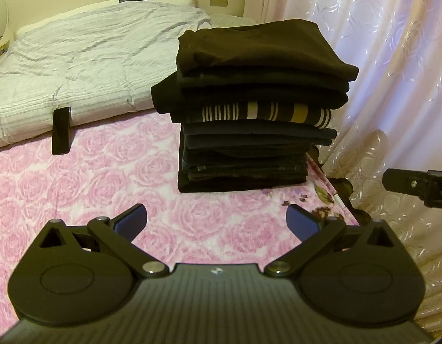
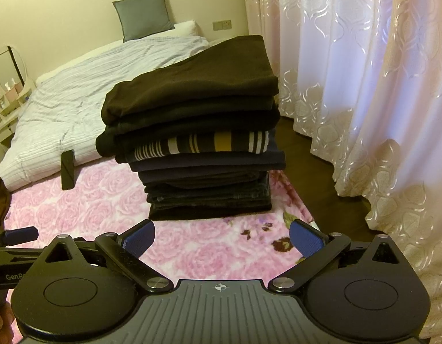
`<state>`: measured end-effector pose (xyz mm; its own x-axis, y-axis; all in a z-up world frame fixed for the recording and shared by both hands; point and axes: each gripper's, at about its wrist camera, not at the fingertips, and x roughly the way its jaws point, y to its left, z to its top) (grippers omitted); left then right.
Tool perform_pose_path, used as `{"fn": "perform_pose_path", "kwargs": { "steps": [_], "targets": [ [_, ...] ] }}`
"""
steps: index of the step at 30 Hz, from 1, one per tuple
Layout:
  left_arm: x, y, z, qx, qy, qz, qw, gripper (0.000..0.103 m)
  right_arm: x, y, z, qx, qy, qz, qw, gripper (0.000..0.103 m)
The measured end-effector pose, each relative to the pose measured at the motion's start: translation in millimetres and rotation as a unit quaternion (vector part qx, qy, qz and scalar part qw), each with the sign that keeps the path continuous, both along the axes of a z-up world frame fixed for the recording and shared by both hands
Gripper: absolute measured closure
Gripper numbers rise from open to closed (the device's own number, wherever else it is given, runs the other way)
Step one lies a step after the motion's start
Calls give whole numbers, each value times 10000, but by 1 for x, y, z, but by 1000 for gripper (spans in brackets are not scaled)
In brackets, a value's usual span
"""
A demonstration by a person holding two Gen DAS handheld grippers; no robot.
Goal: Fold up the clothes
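A tall stack of folded dark clothes (image 1: 249, 109) stands on the pink rose-patterned bedspread (image 1: 91, 177), with a brown garment on top and a striped one (image 1: 264, 114) partway down. The same stack (image 2: 203, 149) fills the middle of the right wrist view. My left gripper (image 1: 216, 223) hovers in front of the stack, open, nothing between its blue pads. My right gripper (image 2: 222, 239) is likewise open and empty, short of the stack's base. A tip of the right gripper (image 1: 416, 186) shows at the right edge of the left wrist view.
A black phone (image 1: 61, 130) leans against the folded grey-white duvet (image 1: 86, 57) behind the stack. A grey cushion (image 2: 143, 13) sits at the headboard wall. Pink patterned curtains (image 2: 364, 86) hang close on the right, past the bed's edge. A vanity mirror (image 2: 8, 66) stands at far left.
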<state>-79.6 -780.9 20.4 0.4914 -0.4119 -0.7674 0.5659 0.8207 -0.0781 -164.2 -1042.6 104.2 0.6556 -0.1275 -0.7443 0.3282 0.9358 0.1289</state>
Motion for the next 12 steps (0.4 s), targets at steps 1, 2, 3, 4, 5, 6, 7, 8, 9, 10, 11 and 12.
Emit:
{"fn": "perform_pose_path", "kwargs": {
  "steps": [1, 2, 3, 4, 5, 6, 7, 8, 9, 10, 11, 12],
  "targets": [
    [1, 0, 1, -1, -10, 3, 10000, 1, 0, 0, 0, -3, 1, 1, 10000, 1],
    [1, -1, 1, -3, -20, 5, 10000, 1, 1, 0, 0, -5, 2, 3, 10000, 1],
    [2, -1, 2, -4, -30, 8, 10000, 1, 1, 0, 1, -8, -3, 8, 10000, 1],
    [2, -2, 2, -9, -47, -2, 10000, 1, 1, 0, 1, -13, -8, 10, 10000, 1],
    [2, -2, 2, -13, -64, -14, 10000, 1, 2, 0, 1, -14, -14, 14, 10000, 1],
    [2, -2, 3, -17, -82, -25, 10000, 1, 2, 0, 2, -15, -20, 17, 10000, 1],
    [2, -2, 3, -22, -100, -36, 9999, 1, 2, 0, 2, -13, -23, 22, 10000, 1],
    [2, -3, 4, -26, -118, -48, 9999, 1, 3, 0, 2, -11, -24, 25, 10000, 1],
    [1, -3, 4, -16, -149, -51, 9999, 1, 3, 0, 2, -10, -25, 28, 10000, 1],
    [1, -3, 4, -4, -182, -54, 9998, 1, 3, 0, 2, -10, -21, 33, 10000, 1],
    [1, -3, 4, 2, -191, -58, 9998, 1, 3, 0, 1, -8, -13, 36, 10000, 1],
    [1, -3, 4, 8, -197, -63, 9998, 1, 4, 0, 1, -5, -6, 36, 10000, 1]
  ]
}}
